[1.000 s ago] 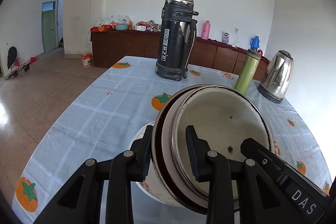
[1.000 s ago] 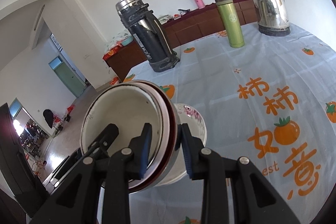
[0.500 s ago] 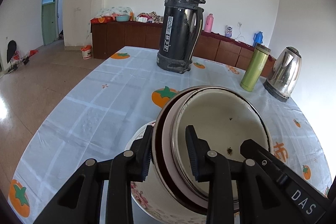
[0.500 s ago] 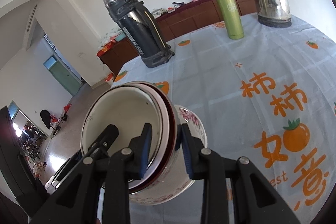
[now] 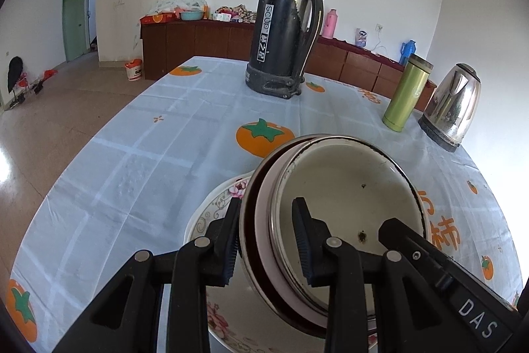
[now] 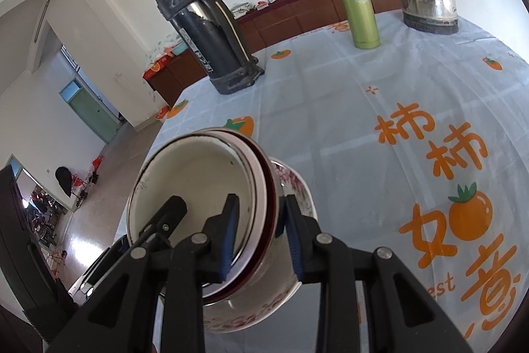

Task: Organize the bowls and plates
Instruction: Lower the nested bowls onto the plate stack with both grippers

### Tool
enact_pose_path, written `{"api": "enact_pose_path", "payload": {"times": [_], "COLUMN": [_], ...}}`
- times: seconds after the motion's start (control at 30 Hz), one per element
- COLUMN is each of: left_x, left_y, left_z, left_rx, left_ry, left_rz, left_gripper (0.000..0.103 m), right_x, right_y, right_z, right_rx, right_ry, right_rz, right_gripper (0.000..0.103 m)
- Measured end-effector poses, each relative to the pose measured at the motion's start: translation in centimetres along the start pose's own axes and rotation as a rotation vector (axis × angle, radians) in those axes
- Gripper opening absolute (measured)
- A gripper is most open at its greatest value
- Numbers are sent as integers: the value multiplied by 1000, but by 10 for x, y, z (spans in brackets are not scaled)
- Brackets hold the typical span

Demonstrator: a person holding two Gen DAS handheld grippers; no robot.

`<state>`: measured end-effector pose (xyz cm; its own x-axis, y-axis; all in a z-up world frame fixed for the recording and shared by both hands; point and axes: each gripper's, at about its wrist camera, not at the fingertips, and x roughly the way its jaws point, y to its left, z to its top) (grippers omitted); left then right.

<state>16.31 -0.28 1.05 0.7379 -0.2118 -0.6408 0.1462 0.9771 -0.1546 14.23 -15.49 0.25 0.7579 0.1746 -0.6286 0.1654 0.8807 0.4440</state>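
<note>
Both grippers (image 5: pixel 266 240) (image 6: pixel 259 242) lowered the stacked bowls (image 5: pixel 334 214) into the flowered bowl (image 5: pixel 218 204), clamped on opposite rims; slippery, breakable stuff.

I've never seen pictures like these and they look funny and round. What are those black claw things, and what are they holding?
Those are tongs, and a person holds one pair in each hand. A small round-eyed camera sits on each, so one picture looks along the left tongs and the other along the right tongs. That lens bends everything.

Both tongs pinch opposite sides of a stack of nested bowls, a white one inside a dark-rimmed one. The stack is tilted over a flowered bowl on the table.

The tablecloth has orange fruit printed on it. Farther back stand a big black thermos, a green flask and a shiny kettle.
</note>
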Motion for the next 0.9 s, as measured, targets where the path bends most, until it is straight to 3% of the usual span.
{"api": "enact_pose_path", "payload": {"times": [0.47, 0.9], "left_x": [9, 3], "left_y": [1, 9], "left_z": [0, 0], "left_rx": [-9, -21], "left_ry": [13, -7], "left_rz": [4, 43], "left_gripper": [32, 32], "right_x": [7, 13], "right_y": [-2, -1], "right_z": [2, -2], "right_rx": [-8, 4], "right_ry": [10, 42], "right_rz": [-5, 48], "right_gripper": [29, 29]}}
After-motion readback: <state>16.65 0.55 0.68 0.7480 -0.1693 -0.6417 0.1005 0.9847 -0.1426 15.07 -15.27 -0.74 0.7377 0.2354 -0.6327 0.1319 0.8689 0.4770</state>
